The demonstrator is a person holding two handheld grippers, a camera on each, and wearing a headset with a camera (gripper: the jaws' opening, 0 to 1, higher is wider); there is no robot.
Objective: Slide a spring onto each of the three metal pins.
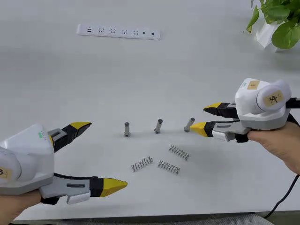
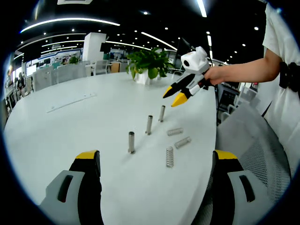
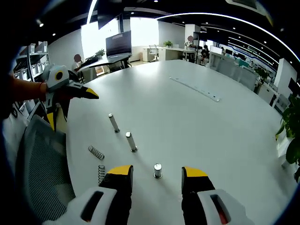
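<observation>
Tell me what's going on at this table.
A person works two grippers over the table. Three pins stand in a row. Three springs lie loose beside them, none on a pin yet. The right gripper, open, is close to the end pin. The left gripper, open, hangs farther back.

Your left gripper (image 1: 97, 155): jaws spread wide, tips pointing right. Your right gripper (image 1: 205, 118): jaws parted less, tips pointing left, your hand (image 1: 276, 143) gripping it.
</observation>
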